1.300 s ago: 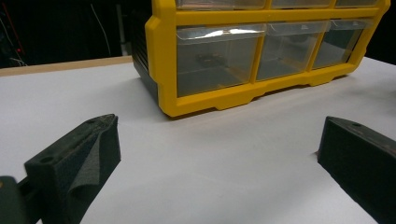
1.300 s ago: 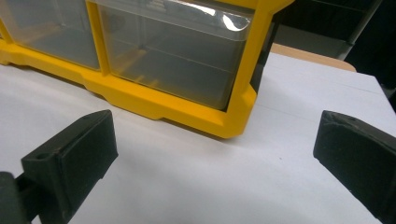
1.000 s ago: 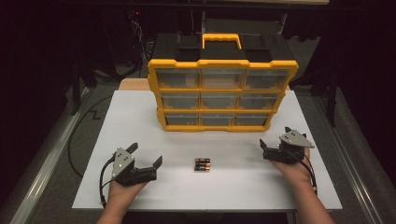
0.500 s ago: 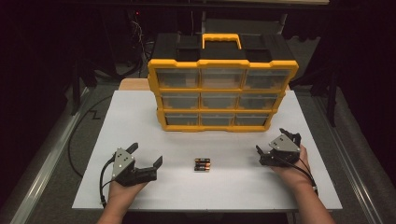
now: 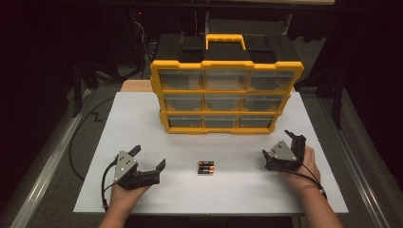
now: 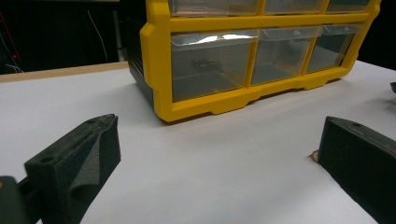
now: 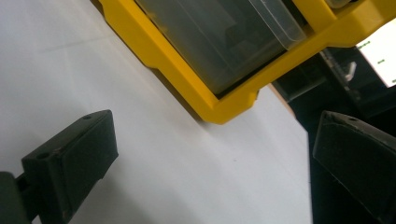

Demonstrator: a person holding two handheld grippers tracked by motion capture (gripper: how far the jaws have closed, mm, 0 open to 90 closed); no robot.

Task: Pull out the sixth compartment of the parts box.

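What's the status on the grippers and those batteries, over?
Left gripper open, empty. Right gripper open, empty. Batteries lie untouched between them on the white tabletop. Nothing in the way.

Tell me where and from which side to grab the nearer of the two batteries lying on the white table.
Probably grip the nearer black-and-copper cylindrical battery across its middle, coming straight down from above. It lies flat on the white table, its length running left to right, touching the second battery behind it. One jaw would go on the bare near side, the other must wedge between the two. The open left claw sits closest.
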